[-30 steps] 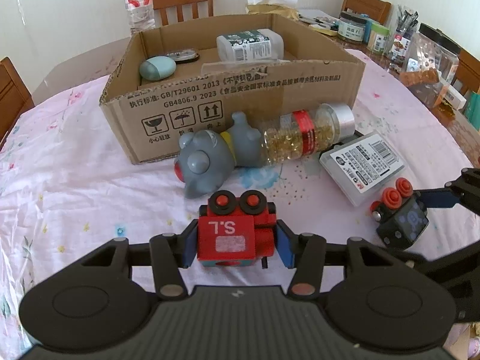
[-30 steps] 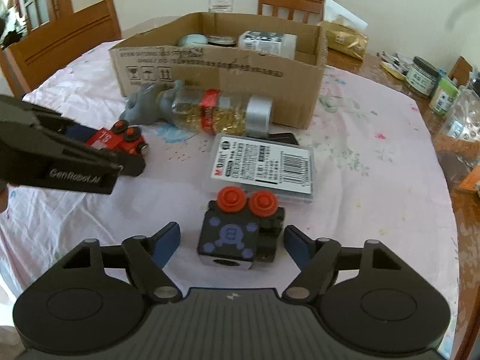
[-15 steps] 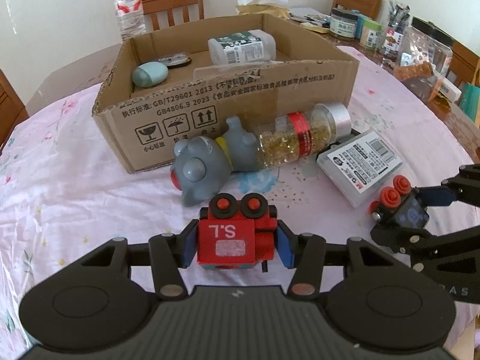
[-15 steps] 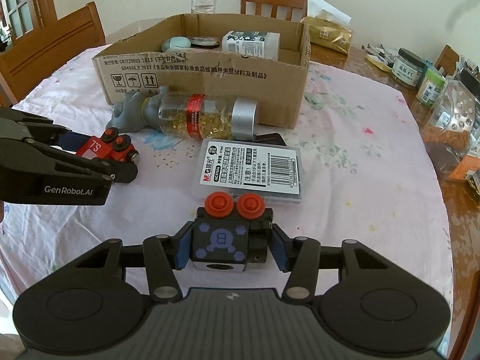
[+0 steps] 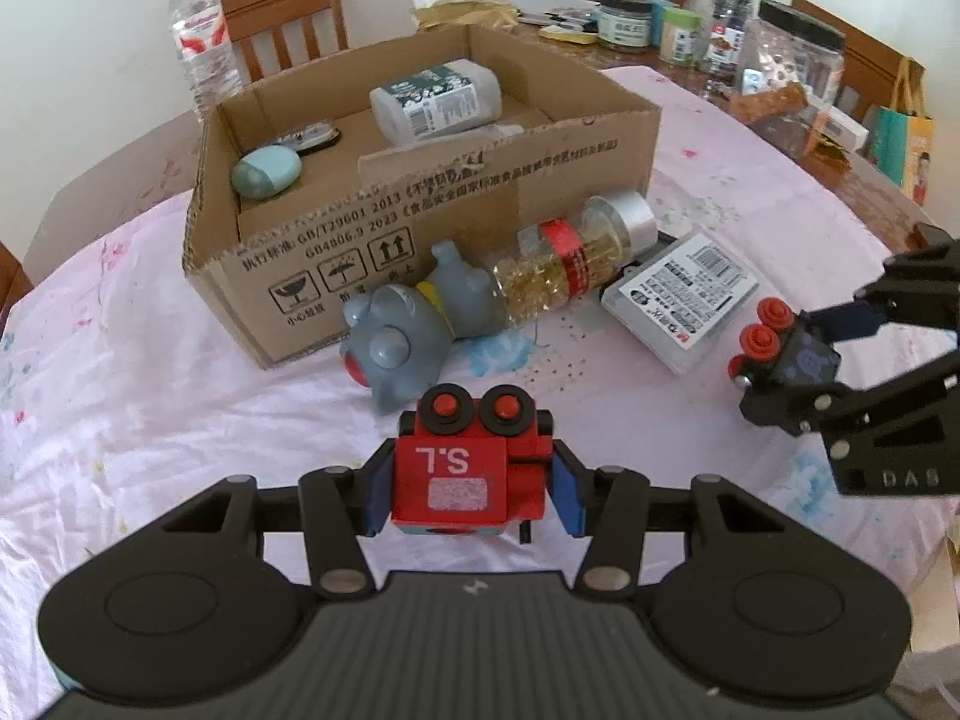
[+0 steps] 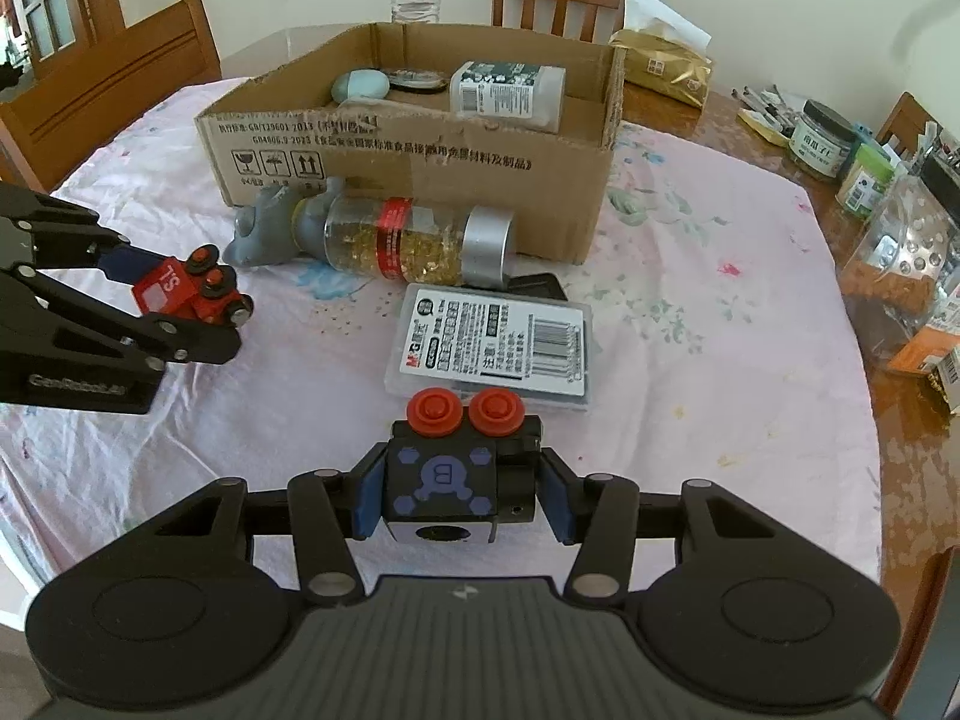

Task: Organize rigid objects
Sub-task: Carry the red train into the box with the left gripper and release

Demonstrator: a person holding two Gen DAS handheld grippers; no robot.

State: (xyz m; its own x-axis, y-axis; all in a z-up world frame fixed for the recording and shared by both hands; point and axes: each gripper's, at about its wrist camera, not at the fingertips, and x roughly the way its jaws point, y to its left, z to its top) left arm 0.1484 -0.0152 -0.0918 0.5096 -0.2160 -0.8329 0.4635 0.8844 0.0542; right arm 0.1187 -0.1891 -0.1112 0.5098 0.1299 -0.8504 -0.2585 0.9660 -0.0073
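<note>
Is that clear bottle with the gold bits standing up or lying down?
Lying down. The clear bottle rests on its side on the tablecloth in front of the cardboard box, its silver cap pointing sideways.

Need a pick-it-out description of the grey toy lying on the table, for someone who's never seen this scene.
Find the open brown cardboard box on the pink floral tablecloth. Against its printed front wall lies a clear bottle of gold capsules with a red band; the grey rubbery animal figure lies at that bottle's capless end. It is the only soft, rounded grey thing there, with a yellow collar and red mouth.
</note>
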